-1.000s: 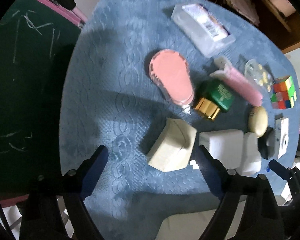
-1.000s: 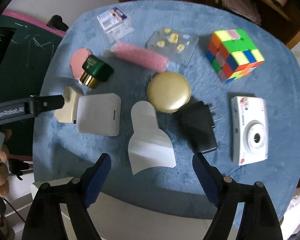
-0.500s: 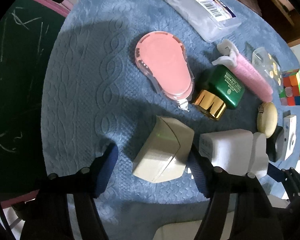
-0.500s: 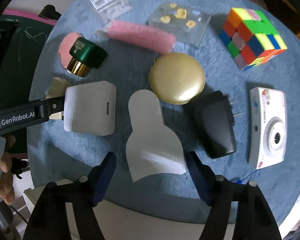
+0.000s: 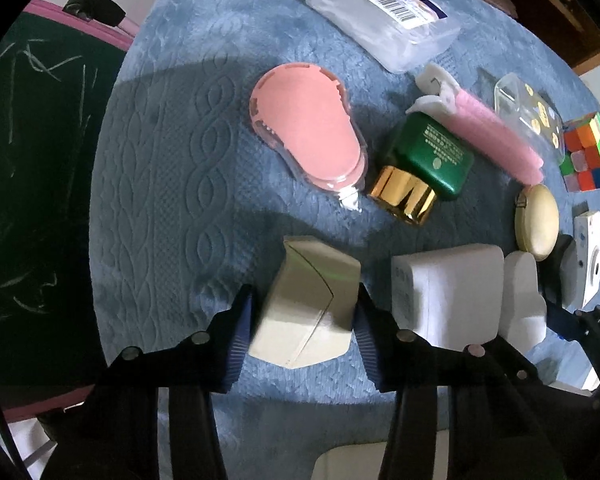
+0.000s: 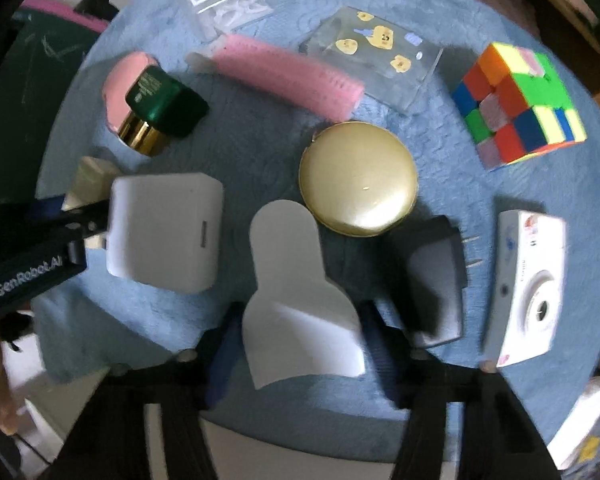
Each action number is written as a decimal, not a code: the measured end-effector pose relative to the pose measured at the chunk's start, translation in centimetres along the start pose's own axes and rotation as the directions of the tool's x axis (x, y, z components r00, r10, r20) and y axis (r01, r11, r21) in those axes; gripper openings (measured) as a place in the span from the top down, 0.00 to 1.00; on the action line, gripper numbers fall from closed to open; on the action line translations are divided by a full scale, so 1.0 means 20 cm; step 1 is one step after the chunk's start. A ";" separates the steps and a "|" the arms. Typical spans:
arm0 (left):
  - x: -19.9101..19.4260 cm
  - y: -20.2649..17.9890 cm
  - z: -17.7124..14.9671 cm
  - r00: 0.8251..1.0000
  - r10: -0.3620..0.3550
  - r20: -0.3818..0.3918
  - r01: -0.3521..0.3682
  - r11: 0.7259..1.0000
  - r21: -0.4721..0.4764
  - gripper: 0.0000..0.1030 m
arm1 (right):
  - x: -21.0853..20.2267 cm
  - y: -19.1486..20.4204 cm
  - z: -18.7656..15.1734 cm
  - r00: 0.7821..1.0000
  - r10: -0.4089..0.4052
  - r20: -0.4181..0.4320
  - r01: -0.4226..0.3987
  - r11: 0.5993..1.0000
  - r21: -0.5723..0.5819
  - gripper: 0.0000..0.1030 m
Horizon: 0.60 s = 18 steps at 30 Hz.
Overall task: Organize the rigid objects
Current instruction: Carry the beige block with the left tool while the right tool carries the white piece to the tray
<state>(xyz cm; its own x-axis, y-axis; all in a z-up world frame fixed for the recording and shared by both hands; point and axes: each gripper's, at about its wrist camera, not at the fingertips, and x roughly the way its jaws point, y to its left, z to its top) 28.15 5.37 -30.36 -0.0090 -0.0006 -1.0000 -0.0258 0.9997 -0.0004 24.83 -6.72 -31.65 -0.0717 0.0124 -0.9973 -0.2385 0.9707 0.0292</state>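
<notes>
On the blue cloth table (image 5: 160,160) a cream box (image 5: 308,304) lies between the fingers of my left gripper (image 5: 304,332). Its jaws are closing and the pads stand just off the box's sides. My right gripper (image 6: 302,340) points down over a white bottle-shaped piece (image 6: 296,292), which lies between its closing jaws. That view is blurred, and the pads look a sliver clear of the piece. A white charger block (image 6: 164,232) lies between the two objects.
Around them lie a gold compact (image 6: 358,178), black adapter (image 6: 432,284), white camera (image 6: 528,284), colour cube (image 6: 520,104), pink roller (image 6: 288,76), green bottle (image 5: 424,164), pink dispenser (image 5: 308,136) and clear boxes (image 5: 380,8). A green chalkboard (image 5: 28,160) borders the left.
Both grippers have come down closer to the table. Their jaws have narrowed from wide open to close around the cream box and the white bottle-shaped piece.
</notes>
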 end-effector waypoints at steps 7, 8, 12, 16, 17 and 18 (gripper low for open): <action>-0.16 -0.04 -0.07 0.996 0.003 0.086 -0.005 1.000 0.022 0.52 | -0.10 -0.08 -0.06 0.997 0.064 0.048 -0.066 0.997 0.036 0.46; -0.18 -0.03 -0.08 0.995 0.001 0.095 -0.003 1.000 0.024 0.52 | -0.12 -0.09 -0.07 0.996 0.069 0.059 -0.072 0.997 0.040 0.46; -0.39 -0.04 -0.17 0.989 -0.020 0.145 0.016 1.000 0.025 0.52 | -0.27 -0.12 -0.13 0.988 0.094 0.121 -0.102 0.993 0.063 0.46; -0.68 -0.02 -0.33 0.971 -0.042 0.234 0.028 0.998 0.065 0.52 | -0.53 -0.16 -0.24 0.969 0.124 0.212 -0.144 0.986 0.080 0.46; -0.74 0.00 -0.37 0.966 -0.050 0.255 0.032 0.997 0.076 0.52 | -0.61 -0.17 -0.28 0.962 0.131 0.238 -0.154 0.985 0.081 0.46; -0.83 0.00 -0.43 0.958 -0.061 0.281 0.038 0.995 0.089 0.52 | -0.67 -0.19 -0.32 0.955 0.138 0.263 -0.164 0.983 0.079 0.46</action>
<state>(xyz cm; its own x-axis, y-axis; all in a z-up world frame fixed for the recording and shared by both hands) 19.69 5.05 -13.71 0.2736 -0.0546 -0.9603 0.0628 0.9973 -0.0388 20.51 -12.06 -17.96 0.1533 0.2089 -0.9659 -0.1467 0.9714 0.1868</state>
